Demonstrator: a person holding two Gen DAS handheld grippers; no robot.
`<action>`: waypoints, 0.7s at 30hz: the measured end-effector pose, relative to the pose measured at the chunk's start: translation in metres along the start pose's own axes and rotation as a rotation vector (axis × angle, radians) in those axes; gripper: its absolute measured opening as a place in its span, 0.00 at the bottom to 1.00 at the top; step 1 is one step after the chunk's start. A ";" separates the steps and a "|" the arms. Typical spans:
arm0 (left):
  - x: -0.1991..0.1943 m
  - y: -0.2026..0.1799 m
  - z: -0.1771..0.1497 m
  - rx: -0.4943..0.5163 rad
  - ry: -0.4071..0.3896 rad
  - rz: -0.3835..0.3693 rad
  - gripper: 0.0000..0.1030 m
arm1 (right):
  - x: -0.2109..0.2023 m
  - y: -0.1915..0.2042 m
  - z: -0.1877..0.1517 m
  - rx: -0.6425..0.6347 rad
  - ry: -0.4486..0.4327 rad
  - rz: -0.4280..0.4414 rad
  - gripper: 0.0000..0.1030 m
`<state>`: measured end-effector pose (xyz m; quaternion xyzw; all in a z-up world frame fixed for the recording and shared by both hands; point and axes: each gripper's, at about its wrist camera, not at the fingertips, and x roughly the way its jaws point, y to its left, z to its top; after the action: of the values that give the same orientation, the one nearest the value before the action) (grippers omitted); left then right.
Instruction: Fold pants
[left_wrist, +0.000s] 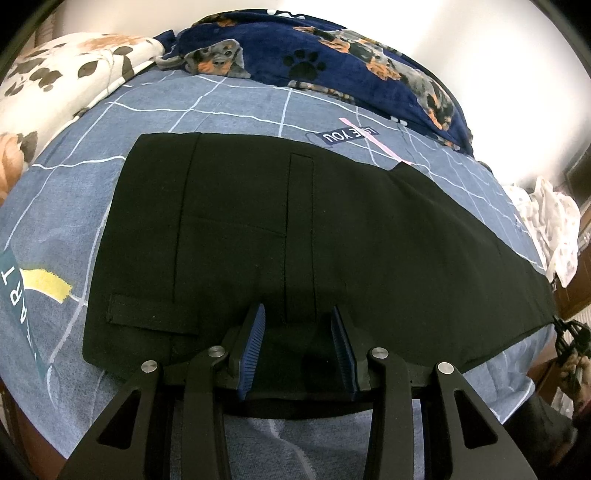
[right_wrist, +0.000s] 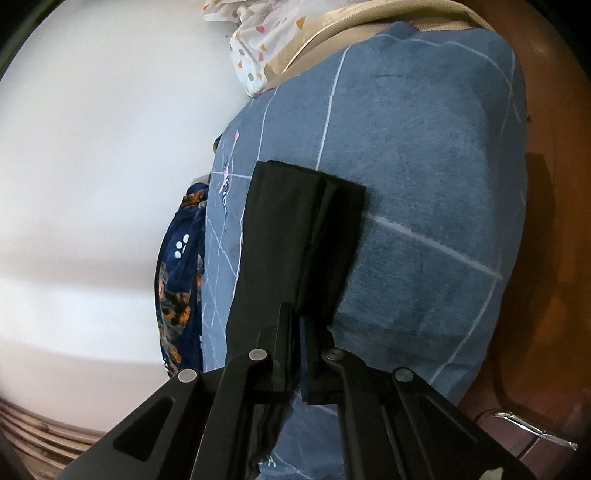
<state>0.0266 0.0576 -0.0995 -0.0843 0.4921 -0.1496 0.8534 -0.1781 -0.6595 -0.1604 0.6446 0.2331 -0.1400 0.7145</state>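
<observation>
Black pants (left_wrist: 295, 229) lie flat on the blue checked bedsheet (left_wrist: 221, 110), waist at the left, legs running off to the right. My left gripper (left_wrist: 298, 314) is open, its blue-padded fingers (left_wrist: 255, 339) resting over the near waist edge with cloth between them. In the right wrist view the leg end of the pants (right_wrist: 295, 236) is lifted off the sheet (right_wrist: 424, 184). My right gripper (right_wrist: 297, 314) is shut on the pants' leg hem. It also shows small at the far right of the left wrist view (left_wrist: 570, 334).
A navy dog-print blanket (left_wrist: 332, 55) and a floral pillow (left_wrist: 55, 81) lie along the far side of the bed. A white patterned cloth (right_wrist: 266, 40) sits at the bed's end. A brown wooden bed frame (right_wrist: 546, 221) borders the sheet.
</observation>
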 end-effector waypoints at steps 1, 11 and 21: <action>0.000 0.000 0.000 -0.001 0.000 0.001 0.38 | -0.001 -0.003 0.001 0.007 -0.003 0.002 0.03; 0.000 0.000 0.000 0.004 0.002 0.004 0.38 | -0.032 -0.021 0.013 0.090 -0.109 0.113 0.14; 0.001 0.000 0.000 0.000 0.001 0.002 0.40 | -0.040 -0.019 0.046 0.055 -0.164 0.070 0.31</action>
<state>0.0269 0.0571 -0.1005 -0.0836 0.4927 -0.1488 0.8533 -0.2144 -0.7117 -0.1537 0.6580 0.1472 -0.1735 0.7178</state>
